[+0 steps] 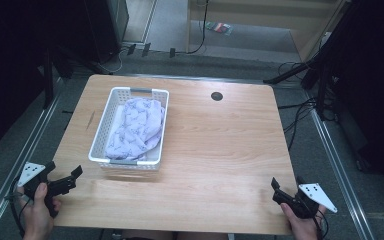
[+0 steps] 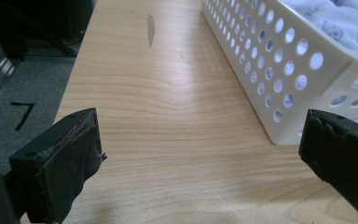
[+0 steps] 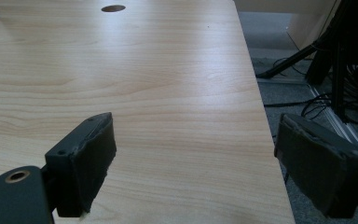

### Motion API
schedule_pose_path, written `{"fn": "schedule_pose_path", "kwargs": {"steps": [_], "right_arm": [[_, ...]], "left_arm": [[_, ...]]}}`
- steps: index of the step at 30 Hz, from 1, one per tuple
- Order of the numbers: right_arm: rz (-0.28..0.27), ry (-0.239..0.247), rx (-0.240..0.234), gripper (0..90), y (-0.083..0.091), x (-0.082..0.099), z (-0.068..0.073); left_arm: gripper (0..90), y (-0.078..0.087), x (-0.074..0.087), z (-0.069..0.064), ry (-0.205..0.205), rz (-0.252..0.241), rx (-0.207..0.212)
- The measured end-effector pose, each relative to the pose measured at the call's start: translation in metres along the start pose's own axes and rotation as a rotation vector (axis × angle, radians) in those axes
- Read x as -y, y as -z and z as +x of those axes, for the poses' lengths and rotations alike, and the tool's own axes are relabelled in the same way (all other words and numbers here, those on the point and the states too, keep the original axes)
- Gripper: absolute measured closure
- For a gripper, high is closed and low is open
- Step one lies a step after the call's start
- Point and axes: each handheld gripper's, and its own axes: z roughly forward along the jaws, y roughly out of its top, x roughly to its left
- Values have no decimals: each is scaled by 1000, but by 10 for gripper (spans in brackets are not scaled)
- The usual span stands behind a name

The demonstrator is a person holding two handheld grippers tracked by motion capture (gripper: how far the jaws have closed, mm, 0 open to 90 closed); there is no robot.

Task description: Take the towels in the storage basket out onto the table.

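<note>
Pale lilac printed cloth (image 1: 140, 127), crumpled, lies inside the white perforated plastic basket (image 1: 101, 127) at centre-left of the high view, on the light wood bench (image 1: 220, 150). In my left tool view a corner of the cloth shows over the basket rim at upper right.

My left tool (image 1: 62, 178) sits at the lower left of the high view, near the basket's near corner but apart from it; jaws spread wide, nothing between them. My right tool (image 1: 286, 189) is at the lower right, well apart from the basket, jaws also wide and empty, hanging close to the bench's right edge.

Risks, as I judge them:
- Basket looks light. A pull on the cloth with one tool could drag or tip the basket if nothing steadies it.
- Left tool's right jaw sits just beside the basket wall; a careless advance would shove the basket away.
- Cloth could snag on the rim or the holes and lift the basket with it.
- Pinching only a thin fold may let the cloth slip.

Hard to make out:
- Whether this is one cloth or several; the folds hide it.
- Basket floor under the cloth.
- Print pattern too small to read.
- My forearms are cut off at the bottom edge.
</note>
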Motion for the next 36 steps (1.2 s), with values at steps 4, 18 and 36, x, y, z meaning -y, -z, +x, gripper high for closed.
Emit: {"fn": "schedule_pose_path", "kwargs": {"steps": [4, 18, 36], "right_arm": [[-3, 10, -4, 131, 0, 0, 0], [-12, 6, 11, 133, 0, 0, 2], [-32, 18, 16, 144, 4, 2, 5]], "left_arm": [[0, 1, 0, -3, -23, 6, 3], [0, 13, -25, -16, -30, -7, 16], [0, 4, -95, -52, -86, 79, 43]]}}
